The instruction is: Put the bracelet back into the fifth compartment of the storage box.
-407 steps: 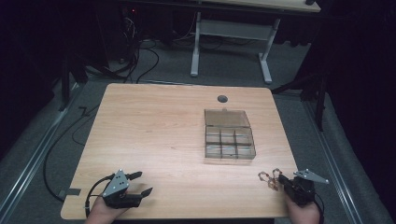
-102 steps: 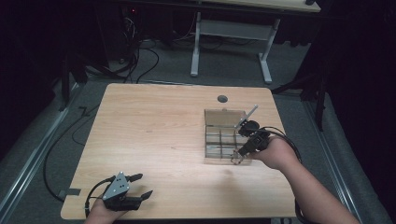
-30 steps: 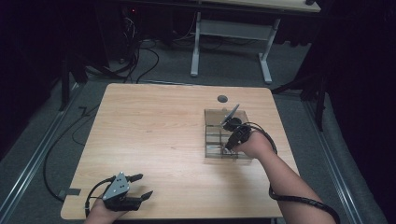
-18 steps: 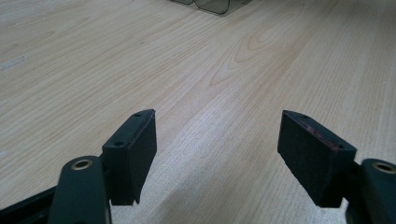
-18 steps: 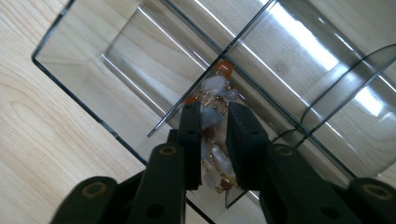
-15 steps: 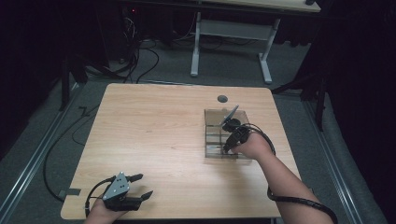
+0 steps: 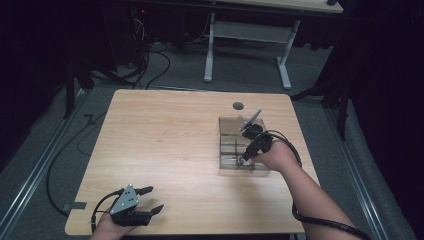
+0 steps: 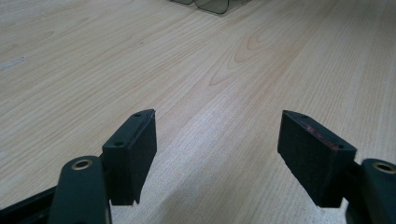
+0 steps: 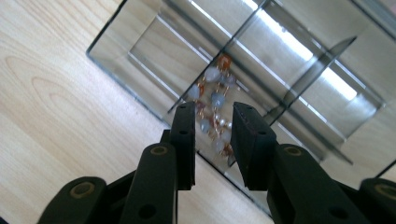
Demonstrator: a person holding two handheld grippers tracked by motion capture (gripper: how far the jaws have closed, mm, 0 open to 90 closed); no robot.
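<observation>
A pale wood surface (image 7: 165,150) carries everything, with a small dark round hole (image 7: 238,105) near its far edge. Beyond it on the floor stand a white desk frame (image 7: 247,37) and loose cables (image 7: 145,60).

On the right half of the surface sits a clear box (image 7: 230,127) split by dividers into compartments. A beaded chain (image 9: 212,100) of blue-grey, orange and pearl beads lies in a near compartment, close to the box's corner wall.

The right gripper (image 9: 212,135) hangs over that compartment, tilted down into the box. Its jaws stand a narrow gap apart, straddling the lower end of the chain; whether they pinch it I cannot tell.

The left gripper (image 7: 150,199) rests at the near left corner of the surface, well apart from the box, jaws spread wide and holding nothing, bare wood between them.
</observation>
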